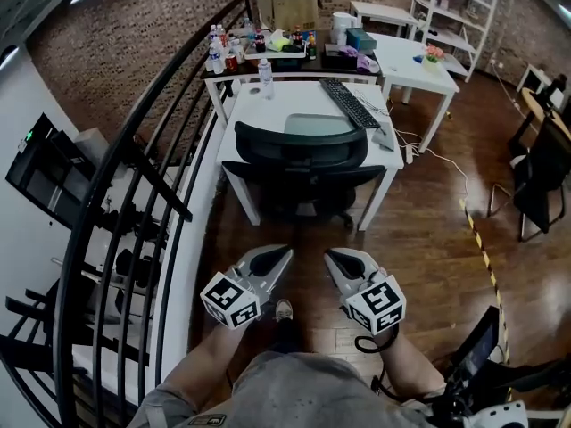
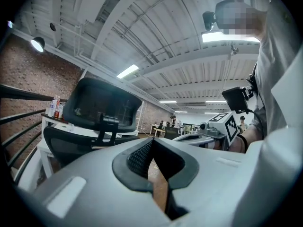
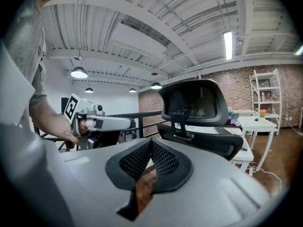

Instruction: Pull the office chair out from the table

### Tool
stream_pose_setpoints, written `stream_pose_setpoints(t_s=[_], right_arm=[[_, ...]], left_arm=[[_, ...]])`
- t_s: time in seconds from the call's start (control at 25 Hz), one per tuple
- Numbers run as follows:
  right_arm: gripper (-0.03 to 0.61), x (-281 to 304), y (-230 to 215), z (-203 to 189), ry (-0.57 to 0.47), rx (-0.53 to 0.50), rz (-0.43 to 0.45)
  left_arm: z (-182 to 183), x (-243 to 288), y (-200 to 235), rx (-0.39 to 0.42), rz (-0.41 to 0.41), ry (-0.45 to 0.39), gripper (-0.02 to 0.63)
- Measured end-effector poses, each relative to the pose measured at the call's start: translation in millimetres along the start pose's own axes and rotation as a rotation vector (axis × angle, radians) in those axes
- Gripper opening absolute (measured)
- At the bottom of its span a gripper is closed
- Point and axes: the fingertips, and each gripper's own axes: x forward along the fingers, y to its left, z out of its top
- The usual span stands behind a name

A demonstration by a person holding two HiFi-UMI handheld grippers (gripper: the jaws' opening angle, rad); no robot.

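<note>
Head view: looking steeply down at a dark wooden floor (image 1: 428,230), holding the left gripper (image 1: 284,251) and the right gripper (image 1: 330,253) side by side, pointing toward the office chair (image 1: 303,150) and staying well apart from it. Facing the chair's backrest, with its seat tucked under the white table (image 1: 285,105) carrying a keyboard (image 1: 350,102) and a water bottle (image 1: 265,77). Passing a curved black railing (image 1: 134,150) on the left, a brick wall (image 1: 134,34) behind and white shelving (image 1: 455,7) at the far right.

Left gripper view: pressing the left gripper (image 2: 152,142) jaws together, gripping nothing. Showing the office chair (image 2: 102,103) ahead on the left, the right gripper (image 2: 222,126) alongside, and a ribbed white ceiling (image 2: 142,32) overhead.

Right gripper view: holding the right gripper (image 3: 151,143) jaws closed and empty too. Looking at the office chair (image 3: 199,100) ahead on the right, the left gripper (image 3: 94,122) beside it, and brick wall (image 3: 232,86) beyond.
</note>
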Motion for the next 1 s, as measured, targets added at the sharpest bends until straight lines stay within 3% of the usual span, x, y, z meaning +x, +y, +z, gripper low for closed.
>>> stream_pose_setpoints(t_s=[0.56,0.96,1.0], right_arm=[[0.006,76,-134,50,-0.013,0.007,-0.232],[0.006,78,-196,56,0.009,-0.004,-0.273],[0.006,76,-203,58,0.005,-0.008,-0.280]], left_arm=[[59,43,176,0.070,0.028,-0.012,-0.014],[68,56,223,0.100,0.123,0.005,-0.013],[67,54,226,0.115,0.138,0.017,0.011]])
